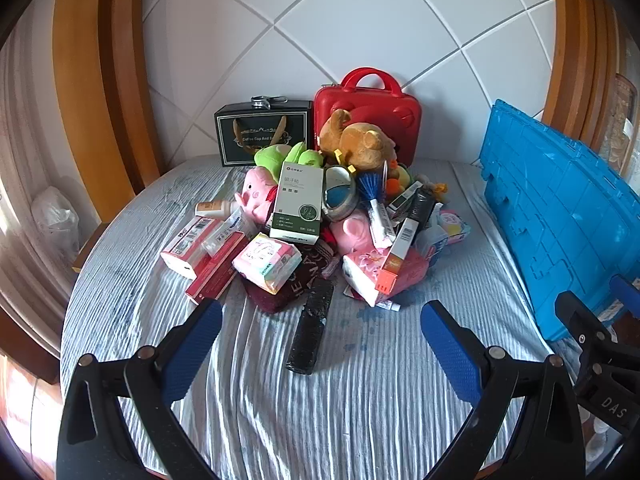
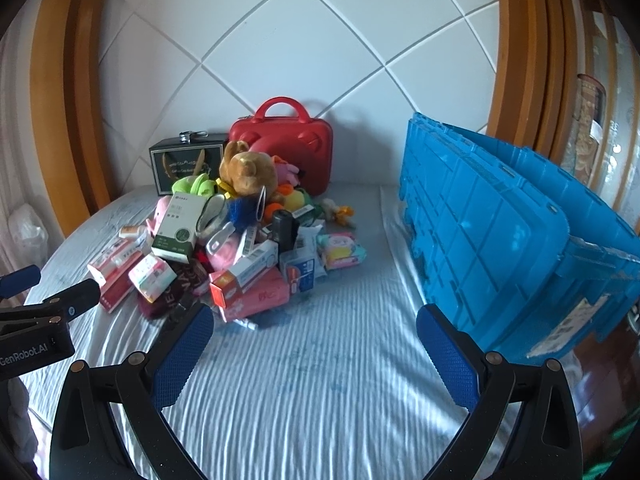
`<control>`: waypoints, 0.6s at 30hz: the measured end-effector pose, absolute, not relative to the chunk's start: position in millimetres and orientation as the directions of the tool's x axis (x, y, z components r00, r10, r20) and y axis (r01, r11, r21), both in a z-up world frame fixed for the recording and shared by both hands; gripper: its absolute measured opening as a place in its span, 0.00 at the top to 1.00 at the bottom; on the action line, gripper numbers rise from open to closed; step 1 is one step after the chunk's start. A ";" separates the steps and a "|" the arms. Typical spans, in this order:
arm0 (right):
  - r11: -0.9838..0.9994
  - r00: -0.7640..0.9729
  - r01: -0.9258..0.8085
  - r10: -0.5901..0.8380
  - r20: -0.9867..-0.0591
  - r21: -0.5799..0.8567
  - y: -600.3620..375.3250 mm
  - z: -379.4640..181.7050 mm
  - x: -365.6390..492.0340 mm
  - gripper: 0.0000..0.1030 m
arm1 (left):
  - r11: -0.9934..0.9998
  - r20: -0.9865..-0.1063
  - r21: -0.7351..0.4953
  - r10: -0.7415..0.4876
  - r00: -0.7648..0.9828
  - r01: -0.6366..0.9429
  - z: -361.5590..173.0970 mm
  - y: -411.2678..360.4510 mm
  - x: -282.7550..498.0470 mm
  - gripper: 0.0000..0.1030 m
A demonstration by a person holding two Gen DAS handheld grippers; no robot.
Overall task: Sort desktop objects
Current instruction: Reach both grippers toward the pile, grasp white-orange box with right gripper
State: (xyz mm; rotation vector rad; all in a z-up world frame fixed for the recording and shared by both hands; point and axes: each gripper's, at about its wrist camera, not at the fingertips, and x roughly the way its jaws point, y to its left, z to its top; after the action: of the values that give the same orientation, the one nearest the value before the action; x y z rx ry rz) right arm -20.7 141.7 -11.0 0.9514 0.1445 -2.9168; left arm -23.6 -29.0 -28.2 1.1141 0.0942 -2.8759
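A big striped cloth covers the table and fills the lower half of both pictures. A big blue box lies tipped on its side at the right of the frame, resting on the cloth. A red case with a handle stands at the back, against the white wall, in the upper middle. Just left of it stands a dark gift box.

The things to sort sit in one pile in the middle of the frame, in front of the case. A brown teddy bear sits on top at the back. A white and green carton leans in the middle. A pink tissue pack lies at the front right of the pile. A black roll lies alone on the cloth, just in front of the pile.

The left claw is wide and holds nothing. The right claw is wide too, with only cloth between its blue pads.
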 end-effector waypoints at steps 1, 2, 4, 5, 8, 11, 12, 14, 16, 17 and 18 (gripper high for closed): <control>-0.993 -0.803 0.099 -0.039 -0.595 -0.069 141.1 -12.5 -23.7 0.00 | -0.996 -0.678 -0.036 -0.034 -0.734 0.079 -30.1 -30.2 -26.0 0.02; -0.992 -0.799 0.104 -0.042 -0.600 -0.068 140.5 -14.2 -27.2 0.00 | -0.996 -0.683 -0.036 -0.035 -0.730 0.081 -32.0 -31.6 -28.5 0.02; -0.992 -0.793 0.110 -0.047 -0.608 -0.067 138.4 -17.8 -32.9 0.00 | -0.995 -0.692 -0.040 -0.038 -0.721 0.090 -37.0 -35.0 -33.5 0.02; -0.991 -0.789 0.114 -0.049 -0.613 -0.068 137.3 -19.5 -36.8 0.00 | -0.995 -0.695 -0.037 -0.041 -0.717 0.094 -38.7 -36.0 -35.4 0.02; -0.989 -0.774 0.133 -0.059 -0.630 -0.071 133.0 -25.6 -48.3 0.00 | -0.993 -0.715 -0.029 -0.058 -0.697 0.113 -48.7 -44.0 -43.6 0.02; -0.986 -0.761 0.151 -0.070 -0.645 -0.070 128.4 -32.2 -57.9 0.00 | -0.991 -0.733 -0.023 -0.074 -0.676 0.133 -60.2 -53.2 -50.7 0.02; -0.985 -0.755 0.157 -0.075 -0.651 -0.069 126.6 -34.2 -60.8 0.00 | -0.990 -0.741 -0.020 -0.080 -0.667 0.142 -65.5 -57.5 -53.1 0.02; -0.983 -0.739 0.173 -0.088 -0.668 -0.062 123.4 -41.2 -68.7 0.00 | -0.987 -0.756 -0.007 -0.100 -0.646 0.162 -77.6 -68.1 -57.7 0.02; -0.980 -0.721 0.190 -0.102 -0.685 -0.054 119.3 -49.5 -75.7 0.00 | -0.984 -0.770 -0.001 -0.111 -0.628 0.176 -88.7 -78.0 -61.6 0.02; -0.978 -0.710 0.202 -0.112 -0.696 -0.049 116.8 -54.9 -79.8 0.00 | -0.984 -0.784 -0.006 -0.104 -0.612 0.175 -97.8 -85.5 -64.9 0.02; -0.976 -0.699 0.213 -0.121 -0.704 -0.043 115.1 -59.6 -82.6 0.00 | -0.985 -0.794 -0.014 -0.093 -0.600 0.171 -103.4 -89.7 -66.9 0.02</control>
State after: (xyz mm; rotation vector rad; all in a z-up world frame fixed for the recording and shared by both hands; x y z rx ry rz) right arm -82.6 115.1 -59.6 1.1203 0.1798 -2.7337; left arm -66.9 -89.7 -103.4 1.3236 0.1330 -2.6815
